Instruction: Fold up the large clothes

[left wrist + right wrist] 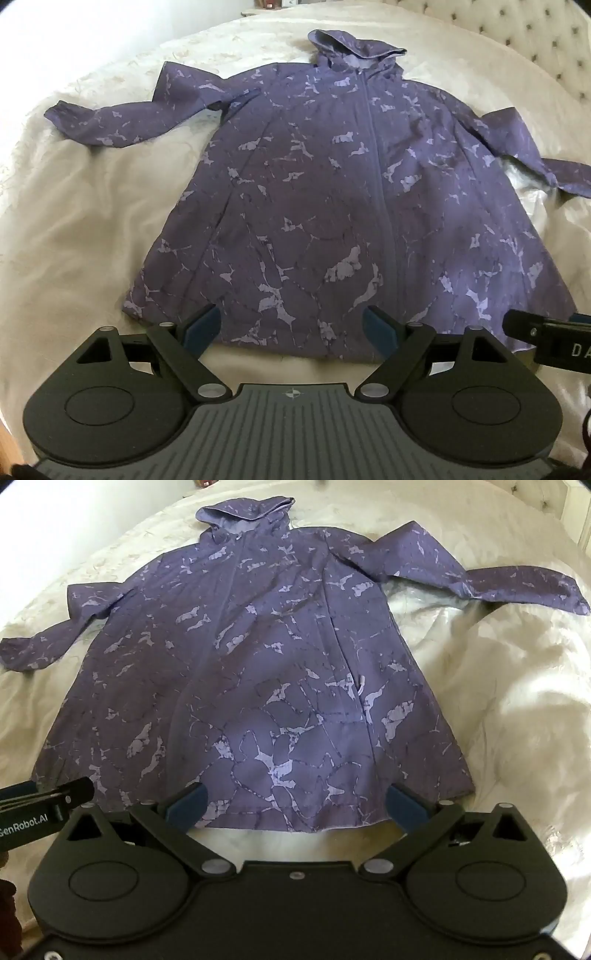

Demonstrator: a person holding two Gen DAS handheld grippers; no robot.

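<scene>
Jacket [325, 206], thin, soft and probably slippery, lies spread flat on the bed [92, 229] just ahead of both tools, left tool [291, 328] and right tool [295, 805] gaping wide and empty over its hem, best pinched at a sleeve cuff.

A purple hooded jacket [332, 206] is lying spread flat on a cream bedspread [74, 240], and the left gripper [291, 326] is hovering wide apart over its near hem.

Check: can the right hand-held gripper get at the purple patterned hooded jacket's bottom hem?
Probably yes: the right hand-held gripper is open just over the purple patterned hooded jacket's hem, nothing between.
</scene>
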